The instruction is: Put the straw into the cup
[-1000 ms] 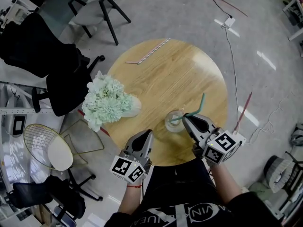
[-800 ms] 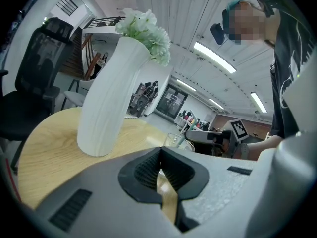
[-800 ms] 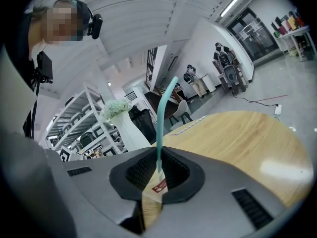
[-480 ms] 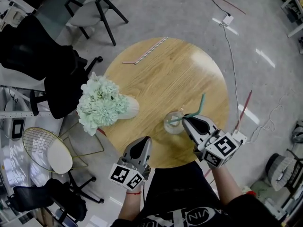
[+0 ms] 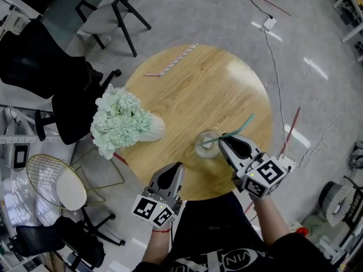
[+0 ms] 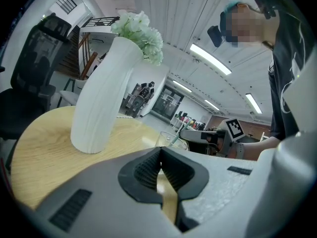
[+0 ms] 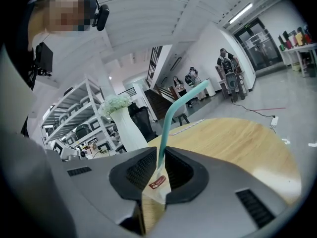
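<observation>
One straw (image 7: pixel 171 108) in right tongs (image 7: pixel 157 170), at cup (image 5: pixel 199 149)

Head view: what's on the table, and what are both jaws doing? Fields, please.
Table: round, wooden
Cup: clear, near edge
Green straw: one end at the cup's mouth
Right gripper: jaws shut on green straw
Left gripper: jaws together, empty
Vase: white, with flowers
Striped straw: lying at far edge

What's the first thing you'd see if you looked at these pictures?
Probably the teal straw, pinched in the right gripper's jaws, its end in the clear cup near the round table's front edge. Then the pale green flowers in a white vase at the table's left side.
</observation>
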